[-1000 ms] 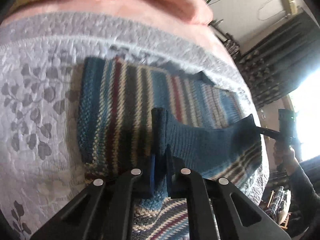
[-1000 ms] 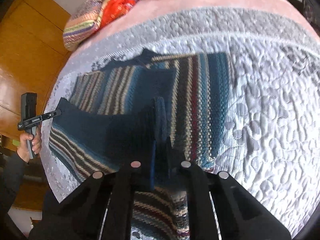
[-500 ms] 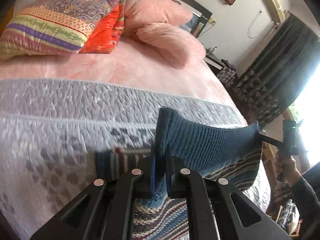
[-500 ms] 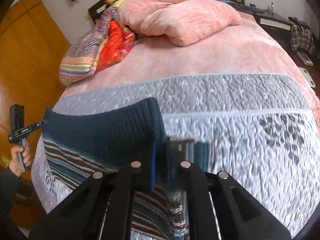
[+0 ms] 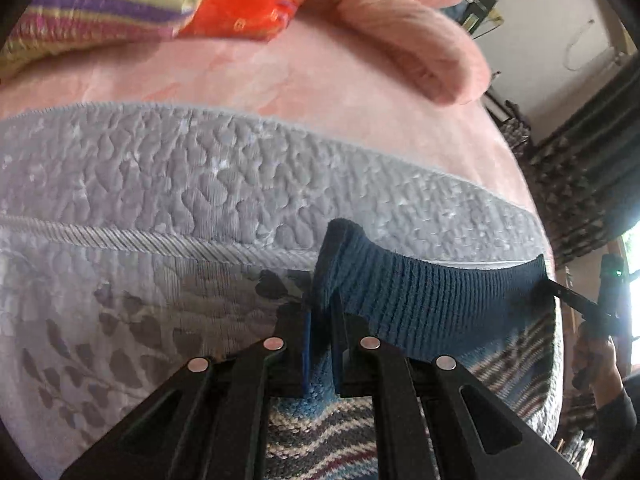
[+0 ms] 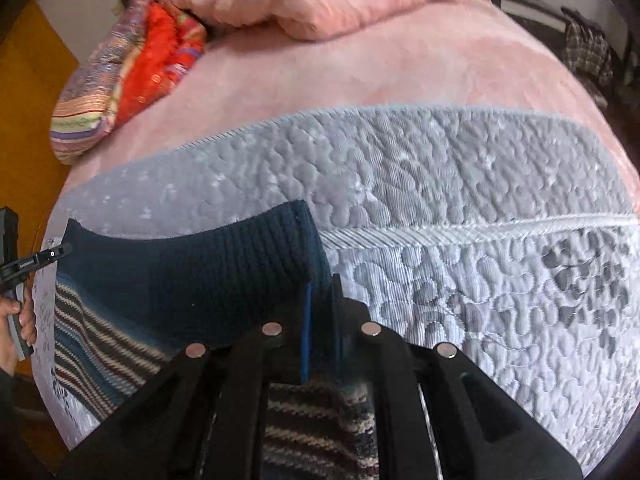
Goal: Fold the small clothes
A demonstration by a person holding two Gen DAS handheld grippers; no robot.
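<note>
Between the 2 grippers hangs a striped knit sweater, its dark teal ribbed hem stretched in a shallow sag from one corner to the other, lifted off the bed. Below the hem, bands of cream, maroon and blue striping fall away toward 6 o'clock in both wrist views.

From the left wrist view, the left gripper is pinched narrow on the hem's corner, the knit bunched upright between its fingers and rising toward 12 o'clock. At 3 o'clock in that view the hem's other corner is caught by the right gripper, held in the person's right hand.

From the right wrist view, the right gripper is likewise drawn narrow on its corner of the hem. At 9 o'clock there, the left gripper grips the far corner, with the person's left hand wrapped round its handle.

Beneath the sweater lies a grey quilted bedspread with a stitched pebble texture and a dark leaf print nearer 7 o'clock. Beyond it, toward 12 o'clock, comes a pink blanket, a rolled pink duvet, and a multicoloured striped pillow with a red-orange patch at 10 o'clock. Dark curtains hang at 3 o'clock in the left view.
</note>
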